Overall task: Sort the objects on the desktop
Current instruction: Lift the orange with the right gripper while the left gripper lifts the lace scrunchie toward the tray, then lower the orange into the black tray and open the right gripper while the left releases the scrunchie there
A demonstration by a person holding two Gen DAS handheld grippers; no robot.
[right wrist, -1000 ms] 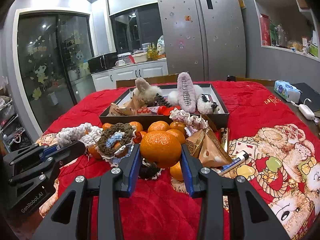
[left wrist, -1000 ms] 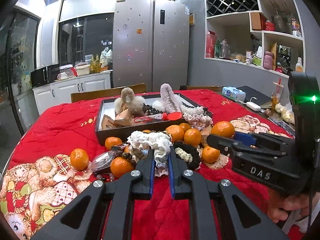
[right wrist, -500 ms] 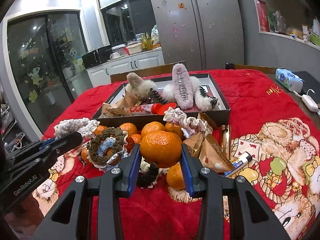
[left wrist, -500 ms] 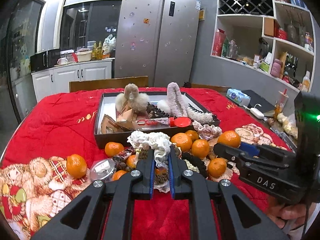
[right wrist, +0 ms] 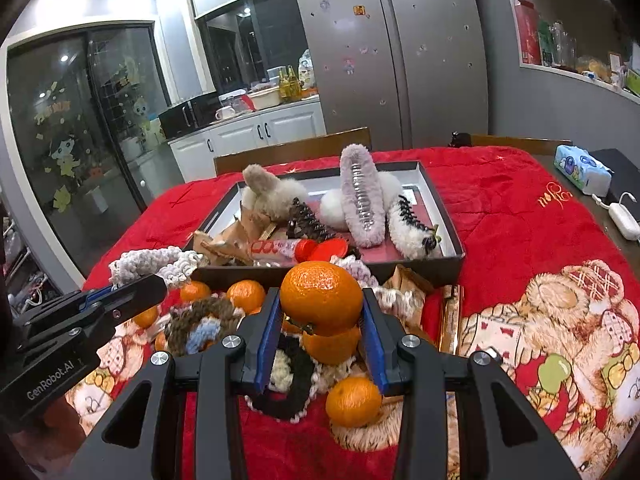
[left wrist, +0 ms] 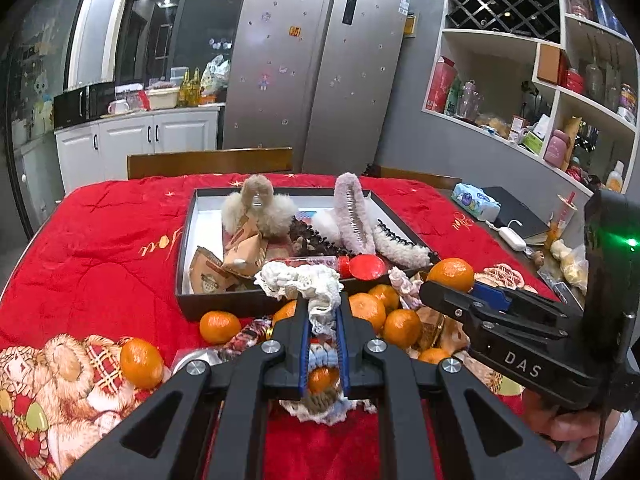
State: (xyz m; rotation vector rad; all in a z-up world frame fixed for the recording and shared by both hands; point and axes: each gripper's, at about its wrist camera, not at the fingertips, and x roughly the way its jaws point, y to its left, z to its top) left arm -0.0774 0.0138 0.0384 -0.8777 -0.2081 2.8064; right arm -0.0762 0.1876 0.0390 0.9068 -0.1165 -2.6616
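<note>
My left gripper is shut on a white crocheted scrunchie and holds it above the table, just in front of the dark box. It also shows at the left of the right wrist view. My right gripper is shut on an orange mandarin, lifted above the pile of mandarins and knitted scrunchies. The right gripper appears in the left wrist view with its mandarin. The box holds fluffy hair clips, paper packets and a red-capped tube.
Several loose mandarins lie on the red blanket in front of the box. A gold bar and packets lie to the right. A tissue pack, charger and notebook sit at the table's right edge. Chairs stand behind.
Both grippers have risen and moved toward the box, the left carrying the white scrunchie, the right carrying the mandarin. The pile has dropped lower in both views.
</note>
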